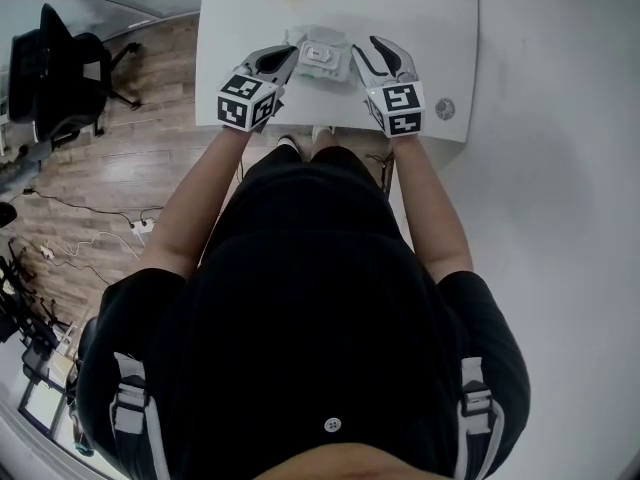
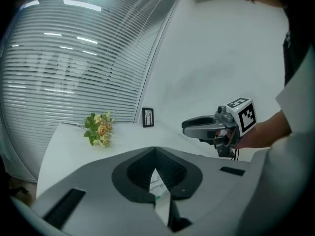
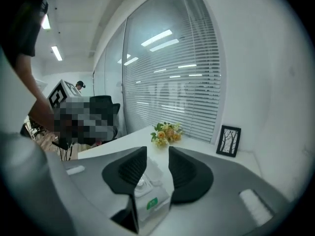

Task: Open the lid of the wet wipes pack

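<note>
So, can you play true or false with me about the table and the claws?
1. Flowers lie on the white table. True.
2. The left claw is wide open and empty. False: it is pinched on an edge of the wipes pack.
3. A small picture frame stands at the back of the table. True.
4. The office chair is red. False: it is black.
5. The wipes pack sits between the two jaws of the right claw. True.
</note>
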Available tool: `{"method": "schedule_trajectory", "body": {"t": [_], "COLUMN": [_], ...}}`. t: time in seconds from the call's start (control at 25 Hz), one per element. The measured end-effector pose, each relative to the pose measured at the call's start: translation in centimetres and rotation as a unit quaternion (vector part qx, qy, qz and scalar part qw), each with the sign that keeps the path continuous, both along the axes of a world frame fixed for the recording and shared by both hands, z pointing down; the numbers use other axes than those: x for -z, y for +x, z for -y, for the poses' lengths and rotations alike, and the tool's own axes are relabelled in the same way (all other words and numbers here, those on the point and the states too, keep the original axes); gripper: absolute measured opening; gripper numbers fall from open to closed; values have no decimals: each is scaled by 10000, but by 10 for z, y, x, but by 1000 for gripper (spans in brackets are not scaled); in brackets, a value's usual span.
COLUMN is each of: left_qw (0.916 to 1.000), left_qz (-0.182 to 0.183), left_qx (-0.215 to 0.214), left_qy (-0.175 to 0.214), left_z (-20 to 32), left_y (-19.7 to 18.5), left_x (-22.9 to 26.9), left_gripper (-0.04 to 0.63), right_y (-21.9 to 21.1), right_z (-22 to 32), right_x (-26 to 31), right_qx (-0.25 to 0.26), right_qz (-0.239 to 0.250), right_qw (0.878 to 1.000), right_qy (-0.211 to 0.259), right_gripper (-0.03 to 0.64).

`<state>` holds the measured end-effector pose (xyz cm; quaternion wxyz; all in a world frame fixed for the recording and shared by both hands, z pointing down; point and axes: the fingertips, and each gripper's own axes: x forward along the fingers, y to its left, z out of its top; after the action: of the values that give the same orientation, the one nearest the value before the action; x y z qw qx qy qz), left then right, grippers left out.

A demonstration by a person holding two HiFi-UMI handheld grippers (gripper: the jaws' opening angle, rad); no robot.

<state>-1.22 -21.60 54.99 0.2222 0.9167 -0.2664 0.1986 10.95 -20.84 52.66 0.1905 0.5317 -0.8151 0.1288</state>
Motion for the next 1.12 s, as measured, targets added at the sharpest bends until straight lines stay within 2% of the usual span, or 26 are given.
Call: {"method": "schedule_trajectory", "body": {"t": [0.2, 0.36, 0.72, 1.12], "left_qw": [9984, 9957, 9847, 9736], "left_qz": [-457, -668, -753, -1235], "left_qx": [-33, -127, -587, -678], "left_qy": [316, 635, 1457, 1797], "left_z": [-4, -7, -18, -28], "left_y": [5, 10, 18, 23], "left_x": [43, 75, 125, 184], "left_gripper": [8, 8, 8, 8], "right_y": [-4, -8, -18, -28], "right_z": [-18, -28, -38, -43], "right_x": [43, 72, 119, 170], "right_qx": [40, 43, 128, 316], "right_qz": [303, 502, 779, 707], "right_qw": [9982, 9955, 9903, 9836], "right_qy": [525, 800, 1143, 1631], "right_gripper": [83, 13, 11, 11]}}
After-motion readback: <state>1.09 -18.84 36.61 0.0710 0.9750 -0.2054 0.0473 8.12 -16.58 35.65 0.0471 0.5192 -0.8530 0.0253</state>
